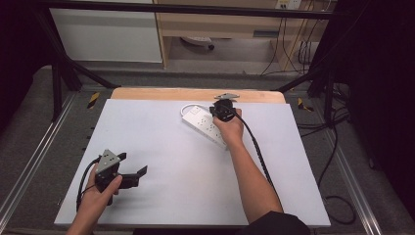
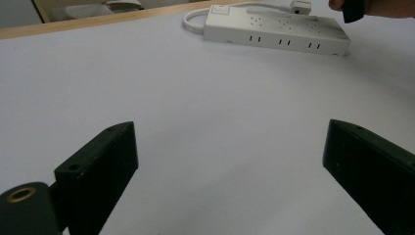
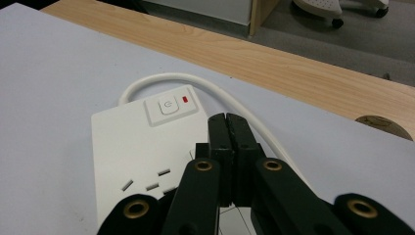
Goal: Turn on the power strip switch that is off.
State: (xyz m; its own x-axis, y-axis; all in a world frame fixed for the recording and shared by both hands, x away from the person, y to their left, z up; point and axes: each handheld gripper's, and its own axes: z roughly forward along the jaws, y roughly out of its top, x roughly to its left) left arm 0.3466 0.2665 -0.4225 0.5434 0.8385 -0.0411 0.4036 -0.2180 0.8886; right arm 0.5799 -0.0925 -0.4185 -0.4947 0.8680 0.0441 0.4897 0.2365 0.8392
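Note:
A white power strip lies at the far middle of the white table, and its white cable loops round its far end. A push switch with a red light sits at that end. My right gripper is shut with nothing between its jaws. It hovers over the strip just short of the switch, held by a hand. My left gripper rests near the table's front left, its jaws wide open and pointed across bare table at the strip.
A wooden band runs along the table's far edge. Black frame bars stand at the far corners. Cables trail over the grey floor to the right. My right gripper's black cable lies beside the forearm.

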